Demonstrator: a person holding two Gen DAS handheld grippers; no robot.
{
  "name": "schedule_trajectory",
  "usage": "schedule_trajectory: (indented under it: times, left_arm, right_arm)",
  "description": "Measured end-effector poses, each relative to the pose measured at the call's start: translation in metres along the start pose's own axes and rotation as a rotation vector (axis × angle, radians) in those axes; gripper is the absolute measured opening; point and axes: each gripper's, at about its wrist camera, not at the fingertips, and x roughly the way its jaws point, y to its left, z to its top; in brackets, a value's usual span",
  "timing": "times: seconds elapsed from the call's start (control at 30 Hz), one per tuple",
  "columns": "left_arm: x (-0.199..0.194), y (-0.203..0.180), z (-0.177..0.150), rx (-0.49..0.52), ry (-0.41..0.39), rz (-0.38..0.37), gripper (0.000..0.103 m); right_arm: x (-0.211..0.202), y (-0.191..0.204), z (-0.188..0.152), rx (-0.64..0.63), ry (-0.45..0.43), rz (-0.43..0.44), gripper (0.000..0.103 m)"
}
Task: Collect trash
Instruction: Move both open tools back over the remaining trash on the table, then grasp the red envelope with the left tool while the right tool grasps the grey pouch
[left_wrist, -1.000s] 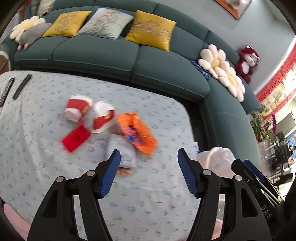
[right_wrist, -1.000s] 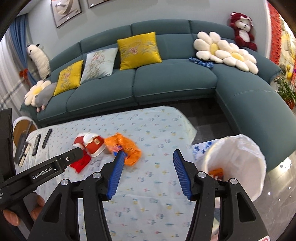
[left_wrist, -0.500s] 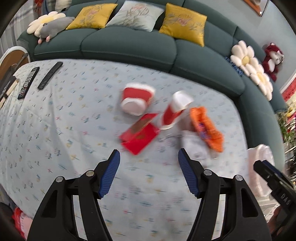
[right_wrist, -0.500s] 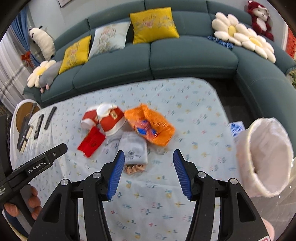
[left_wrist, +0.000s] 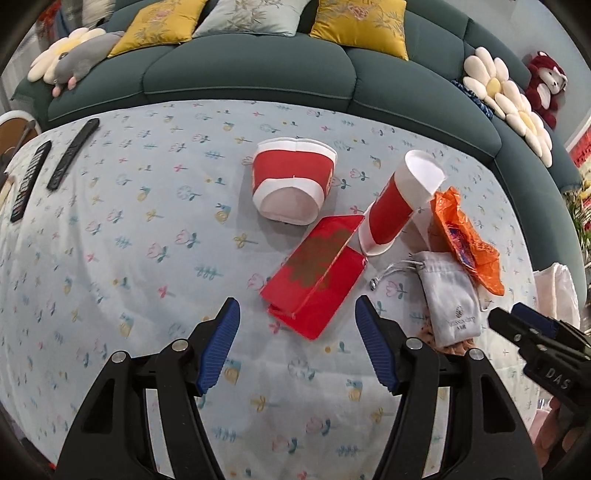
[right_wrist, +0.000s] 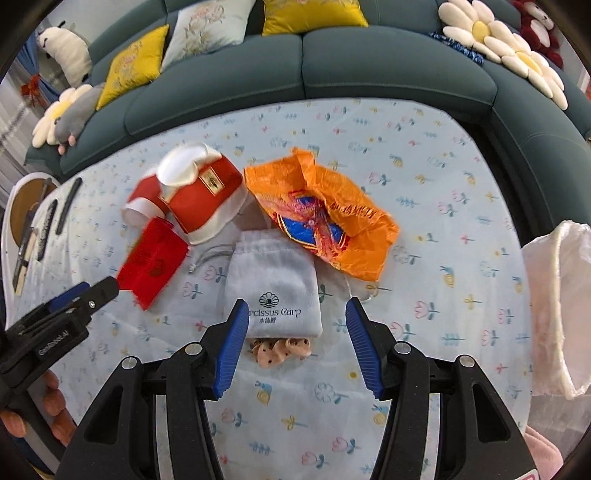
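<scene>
Trash lies on the floral tablecloth (left_wrist: 110, 229): a red envelope (left_wrist: 314, 280), two red-and-white paper cups (left_wrist: 291, 184) (left_wrist: 399, 203), an orange plastic bag (left_wrist: 465, 236) and a grey drawstring pouch (left_wrist: 450, 299). My left gripper (left_wrist: 297, 328) is open and empty, just in front of the red envelope. In the right wrist view my right gripper (right_wrist: 293, 332) is open and empty over the near end of the grey pouch (right_wrist: 273, 277), with a small pink item (right_wrist: 280, 349) under it. The orange bag (right_wrist: 325, 218), cups (right_wrist: 199, 199) and envelope (right_wrist: 153, 258) lie beyond.
A white-lined trash bin (right_wrist: 557, 306) stands off the table's right edge. Two remotes (left_wrist: 72, 155) lie at the far left of the table. A dark green sofa (left_wrist: 258, 70) with cushions curves behind the table. The other gripper shows at the edges of each view.
Both grippers moved forward and down toward the trash pile. The left view now centres on the red envelope, the right on the grey pouch. Nothing was grasped.
</scene>
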Motion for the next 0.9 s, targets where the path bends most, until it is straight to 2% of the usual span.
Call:
schedule_trajectory:
  times: [0.17,0.27,0.33,0.43,0.47,0.57,0.9]
  left_arm:
    - [0.016,-0.002,0.005,0.018,0.022,-0.024,0.044]
    - [0.022,0.000,0.006,0.008,0.029,-0.041,0.031]
    - [0.024,0.000,0.007,-0.001,0.035,-0.055,0.019]
    - [0.023,0.000,0.008,-0.007,0.028,-0.059,0.007]
    - [0.022,-0.001,0.008,-0.007,0.026,-0.058,0.005]
    - [0.017,-0.001,0.007,-0.019,0.016,-0.058,0.003]
    - [-0.020,-0.007,0.004,-0.065,-0.028,-0.076,0.002]
  right_arm:
    - [0.023,0.000,0.004,-0.001,0.039,-0.012,0.050]
    - [0.033,-0.002,0.004,0.005,0.055,-0.018,0.050]
    - [0.039,-0.004,0.004,0.010,0.066,-0.018,0.048]
    - [0.047,-0.007,0.003,0.017,0.087,0.010,0.032]
    - [0.049,-0.006,0.002,0.016,0.094,0.022,0.022]
    - [0.047,-0.001,-0.001,-0.001,0.091,0.037,0.012]
    - [0.000,0.014,0.005,-0.025,-0.010,0.115,0.011]
